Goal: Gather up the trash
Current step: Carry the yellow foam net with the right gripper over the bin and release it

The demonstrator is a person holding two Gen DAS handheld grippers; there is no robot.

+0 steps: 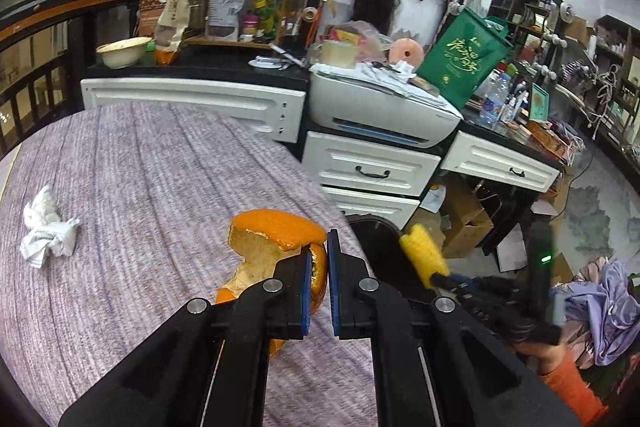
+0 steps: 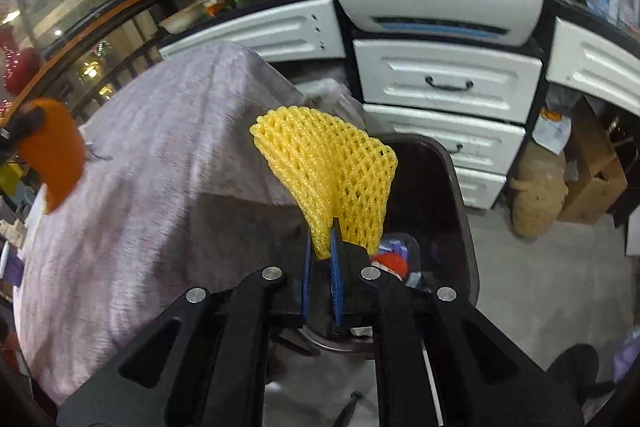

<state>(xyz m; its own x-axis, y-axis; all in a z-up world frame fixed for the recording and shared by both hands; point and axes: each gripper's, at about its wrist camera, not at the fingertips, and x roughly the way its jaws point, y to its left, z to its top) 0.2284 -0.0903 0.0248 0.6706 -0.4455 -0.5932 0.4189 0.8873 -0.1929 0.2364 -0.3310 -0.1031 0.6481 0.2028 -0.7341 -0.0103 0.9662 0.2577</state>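
The left gripper (image 1: 328, 247) is closed on the orange peel (image 1: 276, 239). The pads pinch only the thin edge of it, and most of the peel hangs to the left of the jaws, above the purple tablecloth (image 1: 140, 187). The right gripper (image 2: 320, 247) is closed on the bottom end of the yellow foam net (image 2: 328, 167), which fans out above the fingertips. The dark trash bin (image 2: 460, 207) is just behind and below the right gripper, and some trash is already inside.

The peel can tear or slip, because the grip is on a small edge and the heavy part pulls sideways. The net is light and springy, so I think it can stick to a pad or fall outside the rim. A crumpled tissue (image 1: 48, 227) lies far left of the left gripper, not yet collected.
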